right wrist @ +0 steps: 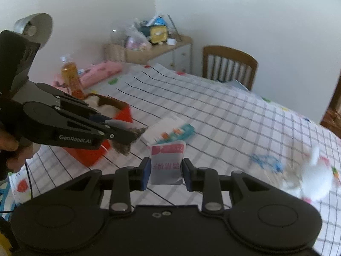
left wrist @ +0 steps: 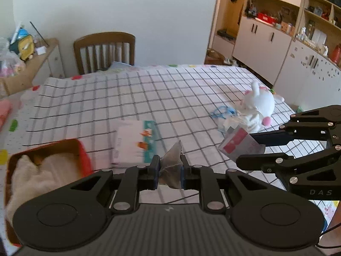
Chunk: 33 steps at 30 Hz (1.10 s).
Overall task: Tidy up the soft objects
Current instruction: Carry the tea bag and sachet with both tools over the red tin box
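Both tongs loaded above the desk [left wrist: 149, 89].
Your left tongs [left wrist: 169, 171] pinched a tea bag [left wrist: 173, 162]; right tongs [right wrist: 164, 173] clamped a packet [right wrist: 167, 163]; red box [left wrist: 82, 149] lay at ten o'clock, nearer your left.

a bench [left wrist: 149, 89] under a white cloth with a black grid fills the room's middle, with a wooden slat-back chair [left wrist: 104, 51] at its far edge against a plain white wall [left wrist: 127, 6]. pale cupboards with open wooden shelves [left wrist: 277, 27] line one side, and a low cluttered cabinet [right wrist: 162, 49] stands by the wall.
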Each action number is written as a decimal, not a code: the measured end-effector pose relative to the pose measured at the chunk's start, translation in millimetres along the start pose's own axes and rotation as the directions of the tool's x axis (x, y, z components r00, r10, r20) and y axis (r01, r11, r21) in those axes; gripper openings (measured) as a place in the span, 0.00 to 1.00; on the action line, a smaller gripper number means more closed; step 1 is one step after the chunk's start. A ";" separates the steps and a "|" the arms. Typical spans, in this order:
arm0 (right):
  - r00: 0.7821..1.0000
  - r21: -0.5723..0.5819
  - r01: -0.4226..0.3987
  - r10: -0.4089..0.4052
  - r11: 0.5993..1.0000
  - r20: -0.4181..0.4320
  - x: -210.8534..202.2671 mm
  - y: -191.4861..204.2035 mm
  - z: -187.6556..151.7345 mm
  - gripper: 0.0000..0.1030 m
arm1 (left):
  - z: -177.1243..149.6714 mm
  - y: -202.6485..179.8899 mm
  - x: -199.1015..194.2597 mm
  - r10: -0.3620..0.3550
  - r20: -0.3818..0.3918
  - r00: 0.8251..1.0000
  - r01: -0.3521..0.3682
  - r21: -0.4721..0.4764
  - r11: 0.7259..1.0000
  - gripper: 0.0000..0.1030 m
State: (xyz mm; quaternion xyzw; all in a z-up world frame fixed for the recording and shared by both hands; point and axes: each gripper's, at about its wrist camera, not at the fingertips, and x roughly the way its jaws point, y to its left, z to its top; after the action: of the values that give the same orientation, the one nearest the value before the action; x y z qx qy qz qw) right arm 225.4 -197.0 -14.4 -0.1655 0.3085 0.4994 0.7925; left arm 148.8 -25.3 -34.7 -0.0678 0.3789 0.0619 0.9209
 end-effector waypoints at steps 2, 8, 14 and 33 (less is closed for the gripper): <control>1.000 -0.016 -0.013 0.014 1.000 0.010 4.0 12.2 9.1 0.30 | 0.4 12.7 -8.0 0.012 0.011 1.000 -0.012 -0.008 1.000 0.18; 0.998 -0.055 -0.048 0.050 0.997 0.031 19.5 47.5 35.4 0.30 | -0.7 50.4 -27.2 0.052 0.034 0.998 -0.051 -0.016 0.999 0.18; 0.997 -0.069 -0.070 0.072 0.995 0.029 43.1 76.5 57.3 0.30 | -5.6 89.6 -39.5 0.084 0.035 0.996 -0.083 -0.040 0.996 0.18; 0.993 -0.020 -0.103 0.102 0.994 -0.057 130.1 125.1 100.2 0.31 | -13.2 194.4 -47.0 0.167 0.018 0.986 -0.165 -0.067 0.984 0.18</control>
State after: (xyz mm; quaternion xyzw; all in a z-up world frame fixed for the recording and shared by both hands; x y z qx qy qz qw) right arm 186.5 5.8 -18.1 -0.1725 0.3328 0.5381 0.7549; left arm 74.4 160.5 -25.9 -0.0654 0.3700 0.1517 0.9142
